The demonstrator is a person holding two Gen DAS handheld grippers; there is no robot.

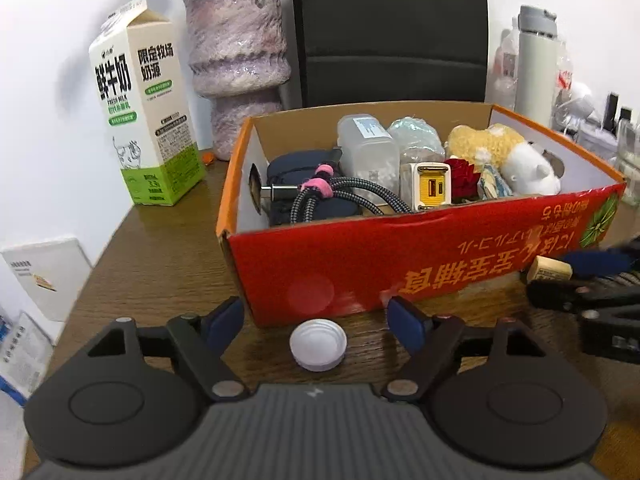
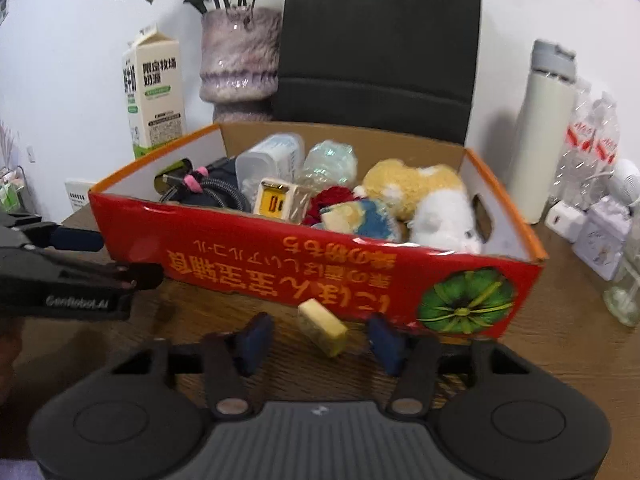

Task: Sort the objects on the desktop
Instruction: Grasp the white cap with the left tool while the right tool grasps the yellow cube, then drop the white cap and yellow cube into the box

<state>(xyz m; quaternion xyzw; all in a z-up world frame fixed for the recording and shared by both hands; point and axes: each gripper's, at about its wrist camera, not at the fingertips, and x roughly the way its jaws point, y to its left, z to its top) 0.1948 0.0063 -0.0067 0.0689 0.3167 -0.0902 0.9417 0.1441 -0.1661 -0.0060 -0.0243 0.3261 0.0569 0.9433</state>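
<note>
Red box (image 1: 400,264) is already filled: cable, charger, plush. Two items are left in front of it: white cap (image 1: 318,345) framed by wide-spread left gripper (image 1: 316,320); yellow block (image 2: 322,327) framed by wide-spread right gripper (image 2: 320,340).

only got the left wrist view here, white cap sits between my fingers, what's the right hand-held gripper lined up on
Observer: The right hand-held gripper is open around a pale yellow rectangular eraser block on the wooden table.
Operator: is that block touching the box
Observer: It lies just in front of the red cardboard box; I cannot tell whether they touch.
Operator: anything right of the box i can't see
Observer: A small white charger cube sits beside the cream thermos bottle.
</note>
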